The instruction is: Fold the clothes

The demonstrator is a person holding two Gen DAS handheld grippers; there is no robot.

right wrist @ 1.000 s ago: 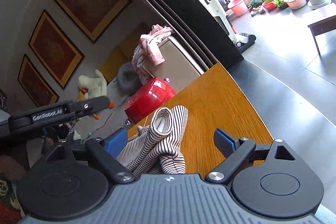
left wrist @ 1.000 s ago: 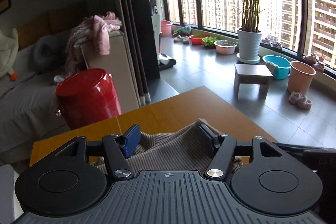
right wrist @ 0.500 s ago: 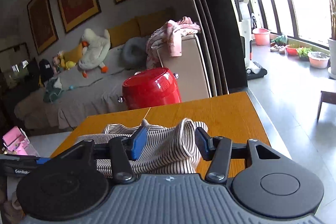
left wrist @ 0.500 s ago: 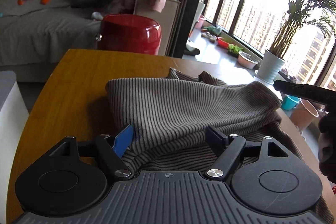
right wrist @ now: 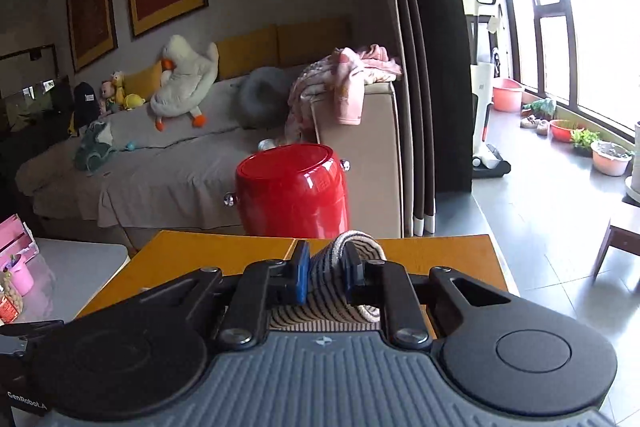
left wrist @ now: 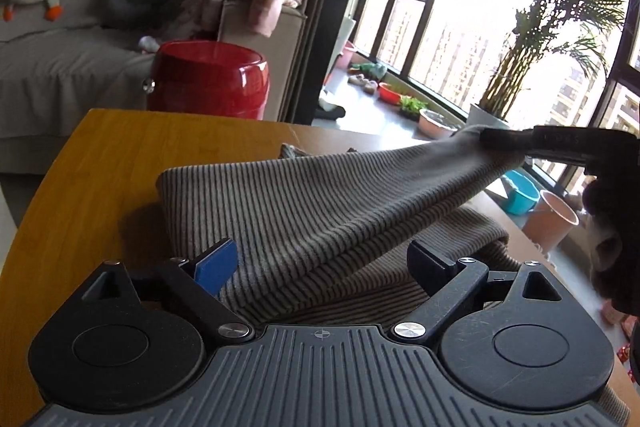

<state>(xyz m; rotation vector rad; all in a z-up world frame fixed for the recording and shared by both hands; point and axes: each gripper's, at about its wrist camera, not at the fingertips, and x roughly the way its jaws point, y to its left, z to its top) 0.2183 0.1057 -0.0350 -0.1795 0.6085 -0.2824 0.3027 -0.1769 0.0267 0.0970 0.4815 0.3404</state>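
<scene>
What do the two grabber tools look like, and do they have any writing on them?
Both are black plastic with a ribbed grey top and two big round discs. The left gripper has one blue pad and one black finger, joined by silver screws. The right gripper has blue pads on both fingers. White "GenRobot.A" lettering shows on a black part at the lower left of the right view.

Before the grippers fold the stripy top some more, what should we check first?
1. Right gripper shut on a bunched edge of the brown-and-cream striped knit top: ok.
2. Left gripper open over the cloth, gripping nothing: ok.
3. Held corner lifted off the orange wooden table: ok.
4. Bare table beyond the top for laying it down: ok.
5. Lower layers flat, no wrinkles: cannot tell.
</scene>
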